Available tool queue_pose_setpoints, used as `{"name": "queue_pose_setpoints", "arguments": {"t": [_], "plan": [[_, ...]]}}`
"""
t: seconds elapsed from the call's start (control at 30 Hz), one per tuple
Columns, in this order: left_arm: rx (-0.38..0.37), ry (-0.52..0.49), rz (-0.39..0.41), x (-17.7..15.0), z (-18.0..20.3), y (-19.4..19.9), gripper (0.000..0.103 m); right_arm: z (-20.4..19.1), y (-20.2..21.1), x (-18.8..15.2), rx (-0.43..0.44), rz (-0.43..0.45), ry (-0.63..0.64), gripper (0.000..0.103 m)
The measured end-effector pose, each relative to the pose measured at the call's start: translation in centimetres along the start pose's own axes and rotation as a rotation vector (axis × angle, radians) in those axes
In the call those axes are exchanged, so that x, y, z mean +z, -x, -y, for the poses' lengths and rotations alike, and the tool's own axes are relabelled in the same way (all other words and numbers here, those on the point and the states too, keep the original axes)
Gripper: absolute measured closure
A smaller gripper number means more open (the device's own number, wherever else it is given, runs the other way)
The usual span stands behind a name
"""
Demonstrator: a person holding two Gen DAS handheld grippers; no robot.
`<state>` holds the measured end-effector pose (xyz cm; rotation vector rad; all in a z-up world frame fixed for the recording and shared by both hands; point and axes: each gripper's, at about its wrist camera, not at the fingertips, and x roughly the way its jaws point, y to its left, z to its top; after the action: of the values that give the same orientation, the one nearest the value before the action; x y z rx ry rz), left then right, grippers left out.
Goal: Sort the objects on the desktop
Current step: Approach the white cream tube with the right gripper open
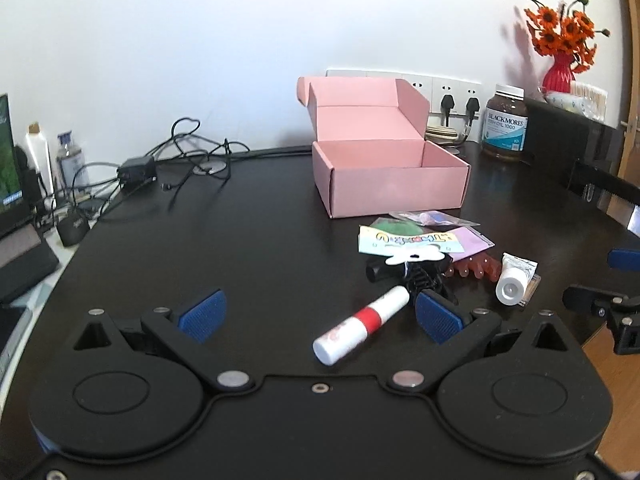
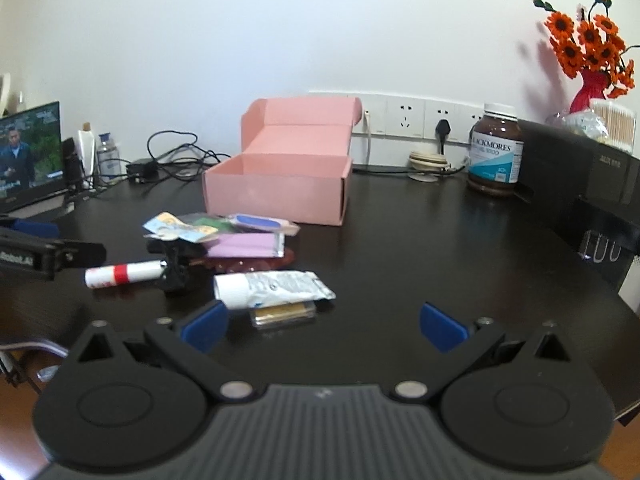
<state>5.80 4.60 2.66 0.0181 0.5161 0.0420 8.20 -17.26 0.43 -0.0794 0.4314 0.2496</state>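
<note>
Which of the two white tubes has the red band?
The round white stick lying nearest the left hand-held gripper has the red band around its middle. The other, a crimped squeeze tube, is plain white and silver.

You can read "BLACKMORES" and "FISH OIL 1000" on the label of the brown supplement bottle [image 1: 505, 123] by the wall sockets. In the right wrist view, white letters ending "Robot.AI" stand on the left gripper's arm [image 2: 18, 259]. Other print is too blurred.

One pink box [image 1: 384, 168], one red-banded tube [image 1: 362, 324], one white tube [image 2: 272, 286], one supplement bottle [image 1: 505, 122], one flower vase [image 1: 558, 74].
</note>
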Motion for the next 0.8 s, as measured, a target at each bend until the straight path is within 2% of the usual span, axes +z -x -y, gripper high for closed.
{"name": "queue_pose_setpoints", "arguments": {"t": [0.23,0.33,0.6,0.8], "plan": [[-0.017,-0.059,0.023,0.2,0.7,-0.4,0.0,0.0,-0.5,0.3,-0.006,-0.006,-0.02,0.001],[0.01,-0.11,0.043,-0.1,1.5,-0.1,0.0,0.0,-0.6,0.5,-0.011,-0.006,-0.012,0.001],[0.011,-0.092,-0.027,0.3,1.1,-1.3,0.0,0.1,-1.3,1.1,-0.009,-0.024,-0.01,0.001],[0.031,-0.091,-0.002,0.6,0.6,-1.6,0.0,-0.2,-1.7,1.3,0.002,-0.021,0.041,0.001]]}}
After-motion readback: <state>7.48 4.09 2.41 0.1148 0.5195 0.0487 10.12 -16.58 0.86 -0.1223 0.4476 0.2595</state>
